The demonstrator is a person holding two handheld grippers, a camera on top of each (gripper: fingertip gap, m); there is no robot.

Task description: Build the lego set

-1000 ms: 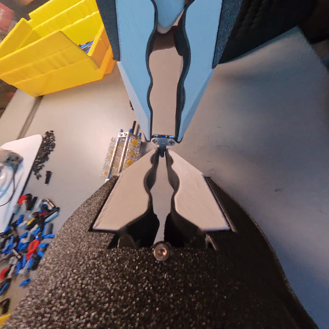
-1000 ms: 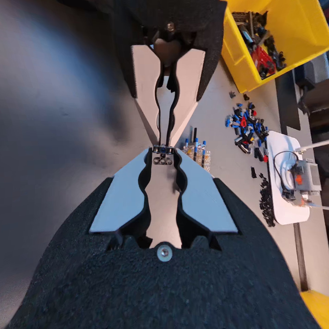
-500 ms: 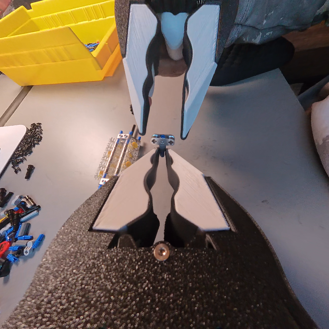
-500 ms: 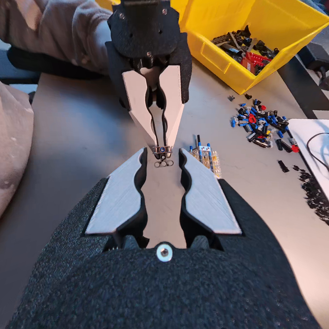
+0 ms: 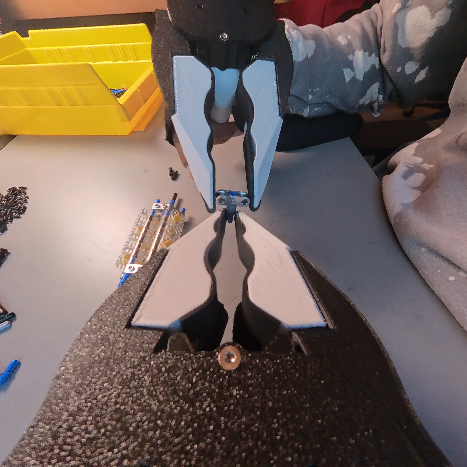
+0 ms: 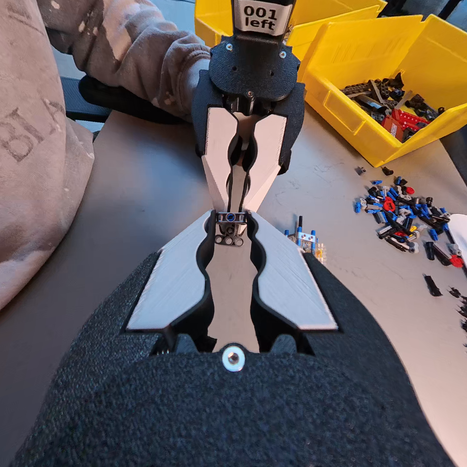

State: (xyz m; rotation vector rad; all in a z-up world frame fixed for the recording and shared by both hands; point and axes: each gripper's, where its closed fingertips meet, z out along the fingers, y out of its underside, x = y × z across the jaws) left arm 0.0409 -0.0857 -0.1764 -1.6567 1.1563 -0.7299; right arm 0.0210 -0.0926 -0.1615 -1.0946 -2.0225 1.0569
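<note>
A small grey connector piece [image 5: 233, 201] with a blue pin hangs above the grey table [image 5: 316, 227] between both grippers. My left gripper [image 5: 229, 214] is shut on the blue pin under the piece. My right gripper [image 6: 230, 216] closes on the two ends of the same piece [image 6: 231, 217], which has a dark three-hole part [image 6: 228, 240] below it. The right gripper [image 5: 232, 206] comes in from the top of the left wrist view. The left gripper [image 6: 235, 211] comes in from the top of the right wrist view. The two point tip to tip.
A clear block assembly [image 5: 154, 237] with blue pins and yellow parts lies on the table left of the grippers, also in the right wrist view [image 6: 305, 240]. Yellow bins [image 5: 75, 101] [image 6: 379, 75] stand at the back. Loose small parts [image 6: 404, 214] lie nearby. A person's sleeves [image 5: 353, 63] [image 6: 126, 50] show. Both grippers' tips are close together, under 4 cm apart.
The right gripper held the piece, opened wide half a second ago, and has now closed on its ends again. Both views have drawn back. The left gripper kept its hold.
</note>
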